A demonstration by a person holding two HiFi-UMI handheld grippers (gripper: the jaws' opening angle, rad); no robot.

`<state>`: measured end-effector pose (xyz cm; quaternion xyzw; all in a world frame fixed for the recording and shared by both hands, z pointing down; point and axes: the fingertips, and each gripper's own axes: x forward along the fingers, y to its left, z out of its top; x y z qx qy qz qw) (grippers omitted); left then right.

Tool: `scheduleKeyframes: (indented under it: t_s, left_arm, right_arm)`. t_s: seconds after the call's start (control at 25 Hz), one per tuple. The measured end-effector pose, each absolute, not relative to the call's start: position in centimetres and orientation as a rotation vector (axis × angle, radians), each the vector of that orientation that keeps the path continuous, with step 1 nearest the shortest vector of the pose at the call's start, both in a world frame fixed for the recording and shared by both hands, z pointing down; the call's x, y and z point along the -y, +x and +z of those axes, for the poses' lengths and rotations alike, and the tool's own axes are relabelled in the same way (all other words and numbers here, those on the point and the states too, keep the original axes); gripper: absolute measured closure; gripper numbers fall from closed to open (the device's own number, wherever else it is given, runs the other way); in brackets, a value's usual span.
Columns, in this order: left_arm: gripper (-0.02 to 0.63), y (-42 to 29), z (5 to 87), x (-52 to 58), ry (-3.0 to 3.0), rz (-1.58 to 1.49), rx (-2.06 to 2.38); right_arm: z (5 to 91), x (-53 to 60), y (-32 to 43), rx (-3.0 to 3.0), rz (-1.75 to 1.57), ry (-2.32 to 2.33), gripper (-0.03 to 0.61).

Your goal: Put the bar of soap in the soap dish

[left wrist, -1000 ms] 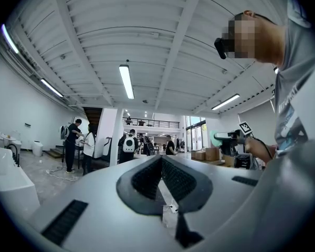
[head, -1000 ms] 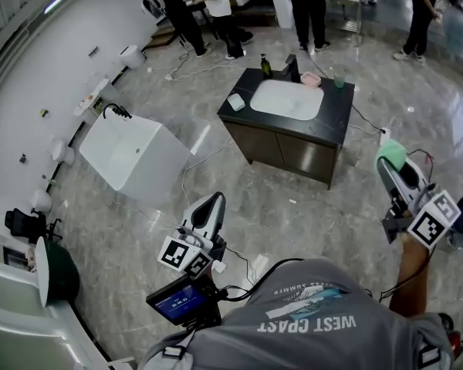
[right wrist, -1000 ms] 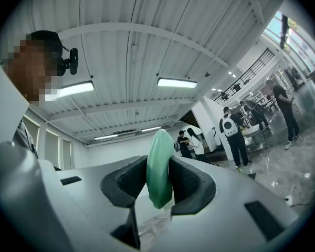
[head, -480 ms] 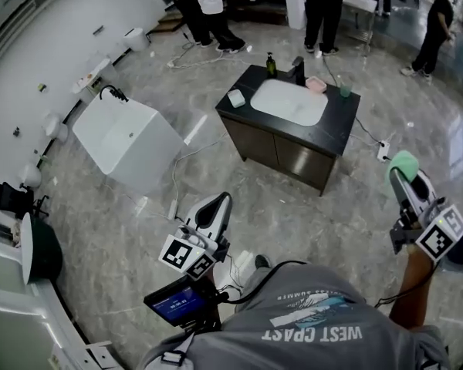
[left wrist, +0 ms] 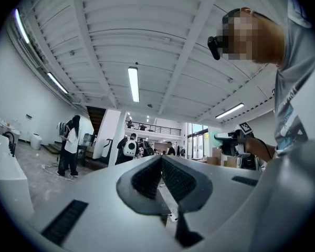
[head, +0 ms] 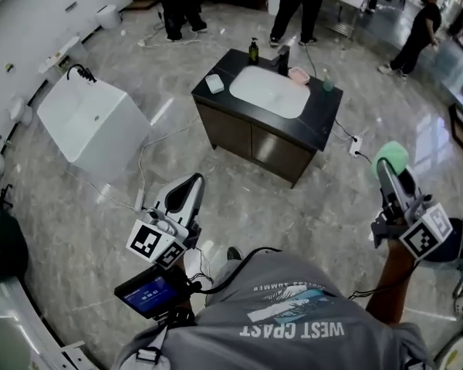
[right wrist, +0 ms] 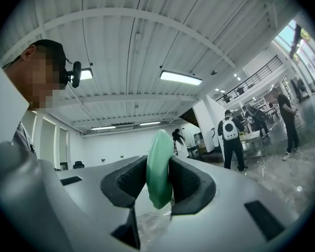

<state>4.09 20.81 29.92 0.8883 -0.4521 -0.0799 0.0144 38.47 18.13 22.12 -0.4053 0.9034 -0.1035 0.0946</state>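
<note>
In the head view my right gripper [head: 386, 168] is held at the right over the floor, shut on a green bar of soap [head: 391, 156]. The right gripper view shows the oval soap [right wrist: 159, 167] standing on edge, pinched between both pads. My left gripper [head: 190, 190] hangs at lower left, shut and empty, with its pads [left wrist: 170, 178] pressed together. Ahead stands a dark vanity [head: 324, 118] with a white basin [head: 268, 91]. A pink dish [head: 297, 74] lies beside the faucet, and a pale tray [head: 214, 83] sits on the counter's left end.
A soap bottle [head: 253, 51] and a green cup [head: 327, 85] stand on the counter. At the left is a white freestanding tub [head: 85, 118]. Cables and a power strip [head: 355, 146] lie on the marble floor. Several people stand behind the vanity.
The vanity and tub have slid left and slightly nearer in the head view as the person moves. Both grippers keep their pose, and the right one still holds the soap.
</note>
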Motion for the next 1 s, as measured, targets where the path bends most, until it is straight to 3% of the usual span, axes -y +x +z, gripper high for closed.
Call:
scheduleKeyframes:
  t_s: [0.48,1.0]
  left_arm:
    - [0.607,-4.8,30.1,-17.6,2.777,-0.242,1.348]
    - [0.607,-5.4,31.2,-12.9,2.723,-0.195,1.372]
  right_arm:
    - [22.0,-16.1,28.5,-2.675,-0.306,-1.202,0.455]
    - [23.3,-8.8,26.2,-2.715,-0.374,-1.130,0.455]
